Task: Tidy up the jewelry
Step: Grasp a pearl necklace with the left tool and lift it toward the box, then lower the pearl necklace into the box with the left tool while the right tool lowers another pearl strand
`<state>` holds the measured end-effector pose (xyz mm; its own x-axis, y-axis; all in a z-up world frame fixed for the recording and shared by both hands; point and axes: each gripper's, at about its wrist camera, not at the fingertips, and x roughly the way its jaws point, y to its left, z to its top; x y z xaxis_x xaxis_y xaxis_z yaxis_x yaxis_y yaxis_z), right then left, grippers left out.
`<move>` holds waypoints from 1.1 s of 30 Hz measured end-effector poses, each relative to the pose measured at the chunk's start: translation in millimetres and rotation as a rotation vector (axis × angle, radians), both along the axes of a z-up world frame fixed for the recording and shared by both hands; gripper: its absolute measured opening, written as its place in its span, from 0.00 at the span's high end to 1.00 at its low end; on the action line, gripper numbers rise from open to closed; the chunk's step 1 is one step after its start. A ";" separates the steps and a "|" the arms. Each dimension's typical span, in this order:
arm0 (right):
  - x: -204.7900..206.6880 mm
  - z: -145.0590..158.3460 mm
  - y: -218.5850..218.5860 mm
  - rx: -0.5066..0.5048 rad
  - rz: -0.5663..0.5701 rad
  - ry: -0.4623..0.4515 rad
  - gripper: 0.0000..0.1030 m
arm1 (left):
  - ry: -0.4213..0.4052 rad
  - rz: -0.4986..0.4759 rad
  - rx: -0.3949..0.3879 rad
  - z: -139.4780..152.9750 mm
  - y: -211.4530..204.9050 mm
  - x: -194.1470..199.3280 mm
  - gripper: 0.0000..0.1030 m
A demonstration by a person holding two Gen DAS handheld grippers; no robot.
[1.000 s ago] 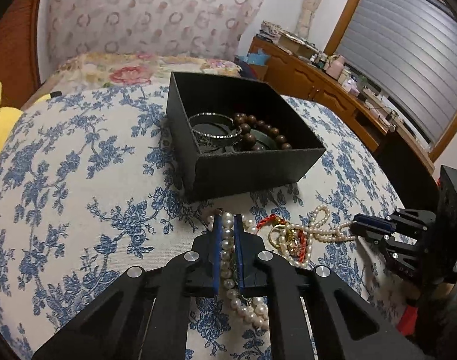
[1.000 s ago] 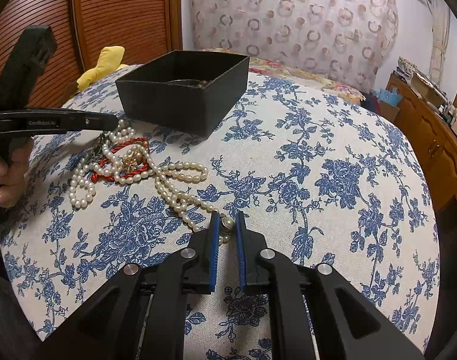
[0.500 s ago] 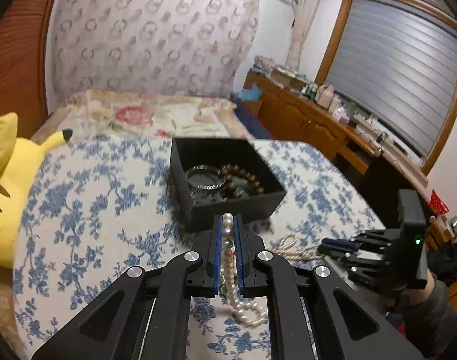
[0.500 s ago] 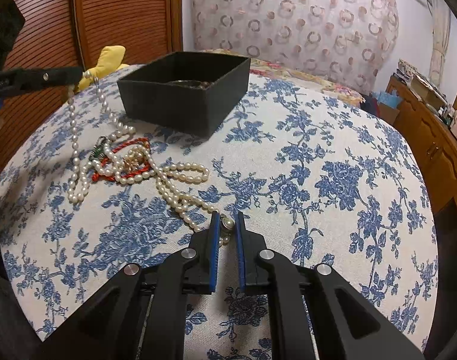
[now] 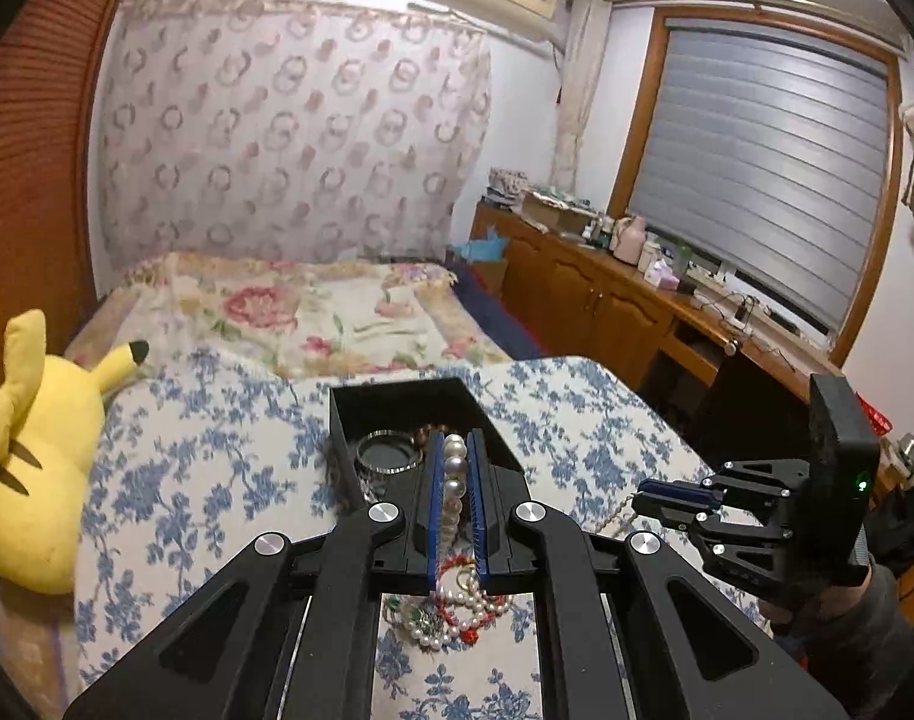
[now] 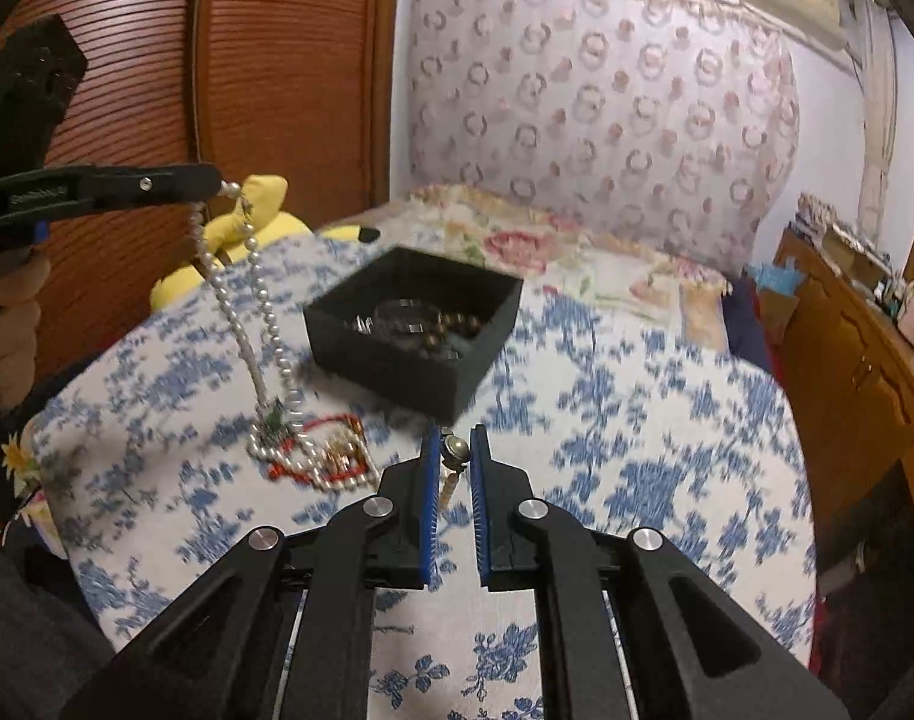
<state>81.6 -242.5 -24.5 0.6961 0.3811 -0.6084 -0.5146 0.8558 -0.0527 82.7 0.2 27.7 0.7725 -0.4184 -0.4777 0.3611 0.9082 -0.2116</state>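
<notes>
My left gripper [image 5: 455, 450] is shut on a white pearl necklace [image 5: 455, 483] and holds it high; the strand hangs down [image 6: 258, 312] to a tangle of pearls and red cord [image 6: 312, 450] on the blue-flowered cloth. My right gripper [image 6: 453, 450] is shut on the clasp end of a pearl strand [image 6: 455, 449], lifted off the cloth. The black open box [image 6: 396, 360] holds a silver bangle [image 5: 387, 453] and brown beads [image 6: 450, 324]. The left gripper also shows in the right wrist view [image 6: 174, 183], the right gripper in the left wrist view [image 5: 667, 495].
A yellow plush toy [image 5: 30, 450] lies at the left edge of the cloth. A floral bed [image 5: 312, 312] lies behind. A wooden dresser [image 5: 607, 294] with clutter runs along the right under the window. A slatted wooden wardrobe [image 6: 264, 78] stands at left.
Both grippers have risen. The left one has lifted the pearl necklace well above the cloth so it hangs taut. The right one has lifted its strand end off the cloth toward the box.
</notes>
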 end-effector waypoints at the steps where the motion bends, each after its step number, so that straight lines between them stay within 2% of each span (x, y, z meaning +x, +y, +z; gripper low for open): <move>1: -1.1 5.4 0.8 0.004 0.003 -0.011 0.89 | -0.007 0.002 0.000 3.5 0.2 -0.2 0.93; 18: -1.5 60.6 12.2 0.027 0.031 -0.152 0.89 | -0.090 -0.007 0.007 47.6 -6.9 6.6 0.93; 33: 21.5 113.4 26.0 0.063 0.049 -0.271 0.89 | -0.118 0.013 0.045 73.9 -14.0 42.0 0.93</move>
